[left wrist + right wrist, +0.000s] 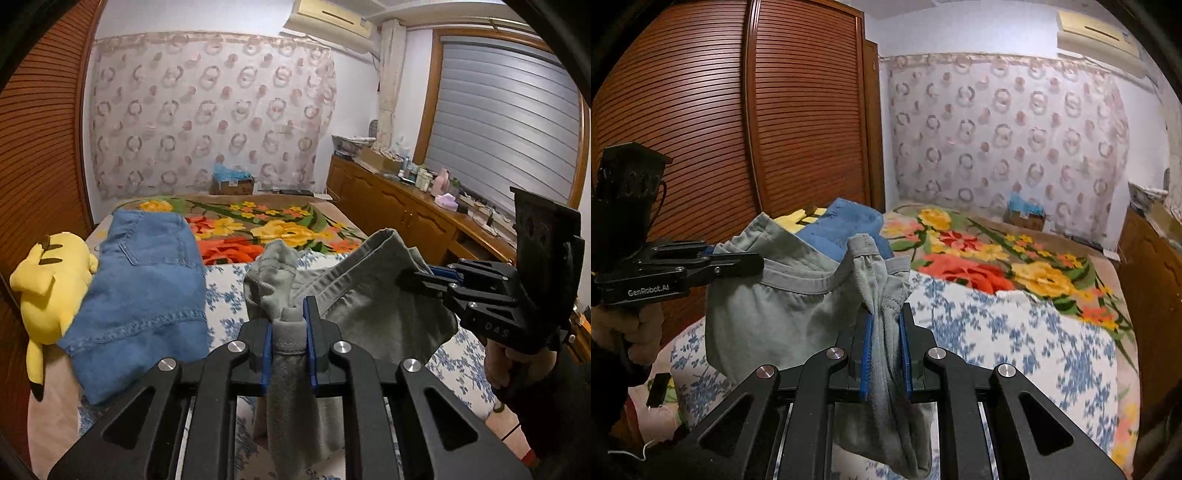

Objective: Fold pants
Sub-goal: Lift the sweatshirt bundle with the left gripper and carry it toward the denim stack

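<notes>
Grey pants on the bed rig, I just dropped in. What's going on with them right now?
A person holds the grey pants up over the bed with both tongs. The left tongs are shut on one bunch of the fabric, the right tongs on another, and the cloth sags between them. No fold is laid yet. Folded jeans and a yellow plush toy lie on the bed.

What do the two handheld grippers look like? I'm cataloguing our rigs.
Both are matte black linkage frames with silver pivot pins and blue ribbed pads. The left gripper carries white "GenRobot.AI" lettering; the right gripper shows embossed "DAS". A dark sleeve covers the right forearm.
</notes>
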